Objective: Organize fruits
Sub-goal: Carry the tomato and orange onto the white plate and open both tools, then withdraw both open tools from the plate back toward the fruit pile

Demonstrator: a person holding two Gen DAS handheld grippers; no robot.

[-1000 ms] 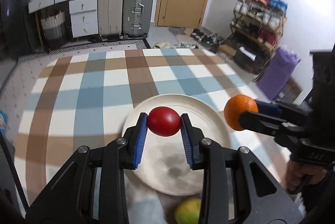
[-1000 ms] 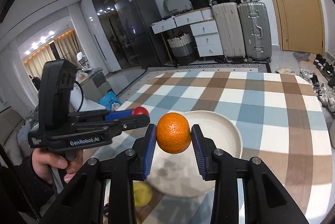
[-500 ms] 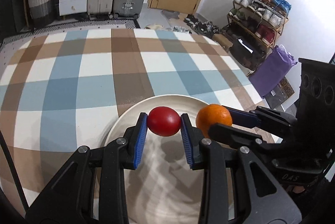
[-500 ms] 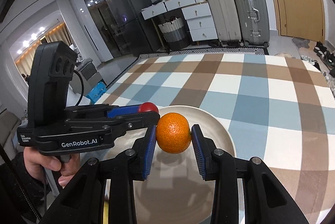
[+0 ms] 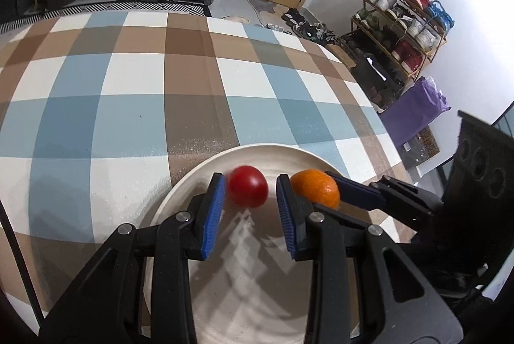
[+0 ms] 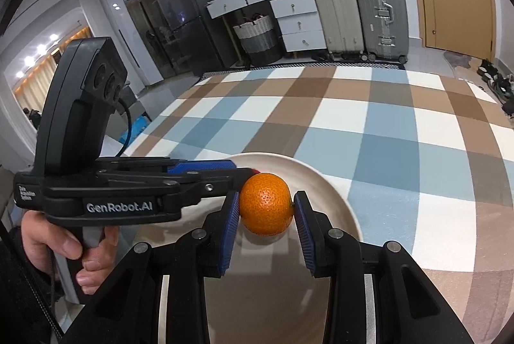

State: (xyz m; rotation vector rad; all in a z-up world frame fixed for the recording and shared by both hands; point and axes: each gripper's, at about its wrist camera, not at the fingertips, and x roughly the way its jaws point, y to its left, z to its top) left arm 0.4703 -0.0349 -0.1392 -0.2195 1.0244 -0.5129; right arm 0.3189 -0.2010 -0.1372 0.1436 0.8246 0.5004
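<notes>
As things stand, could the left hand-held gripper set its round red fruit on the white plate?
Probably yes: the left hand-held gripper holds the round red fruit right over bare white plate; nothing blocks it.

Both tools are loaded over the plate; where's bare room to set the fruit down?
The plate is bare under and behind the tomato and orange. The checked cloth beyond its far rim is free. It is crowded where the left tool and right tool meet.
</notes>
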